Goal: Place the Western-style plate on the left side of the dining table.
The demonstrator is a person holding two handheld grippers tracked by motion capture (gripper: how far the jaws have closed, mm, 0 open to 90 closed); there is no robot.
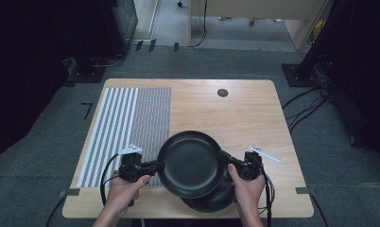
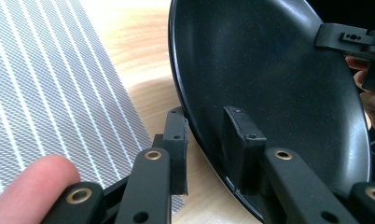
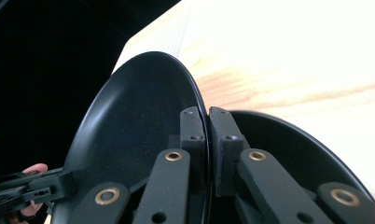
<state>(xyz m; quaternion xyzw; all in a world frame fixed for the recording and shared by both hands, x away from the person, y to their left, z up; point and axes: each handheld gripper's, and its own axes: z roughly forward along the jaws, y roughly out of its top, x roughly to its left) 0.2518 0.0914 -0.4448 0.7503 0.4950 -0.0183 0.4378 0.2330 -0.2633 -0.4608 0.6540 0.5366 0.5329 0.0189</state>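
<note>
I have the round black glossy plate (image 1: 190, 163) pinched on opposite rims, the left gripper (image 1: 156, 165) clamped on its left edge and the right gripper (image 1: 224, 156) clamped on its right edge, so the load is shared and the plate stays level. It hangs above a second black plate (image 1: 216, 198) resting on the light wooden table (image 1: 245, 113) near my edge. The two-sided hold looks meant to part the stacked pair cleanly, with the grey striped woven placemat (image 1: 131, 123) just to the left
</note>
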